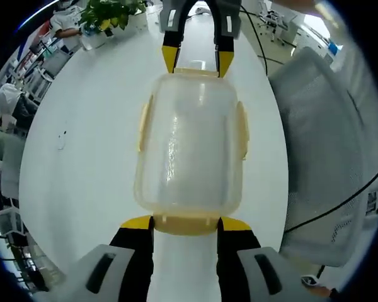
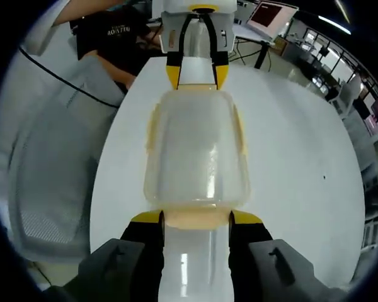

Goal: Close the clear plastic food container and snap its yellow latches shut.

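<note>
White table (image 1: 82,157) carries the lidded clear container (image 1: 190,148) between both open tongs, left tongs (image 1: 186,223) and right tongs (image 2: 196,218) straddling opposite end latches; next, press these down.

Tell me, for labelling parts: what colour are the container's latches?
Pale yellow latches on a clear container; best in the left gripper view.

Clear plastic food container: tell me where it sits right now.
The clear plastic food container sits on the white table, lengthwise between the left gripper and right gripper, one at each end.
</note>
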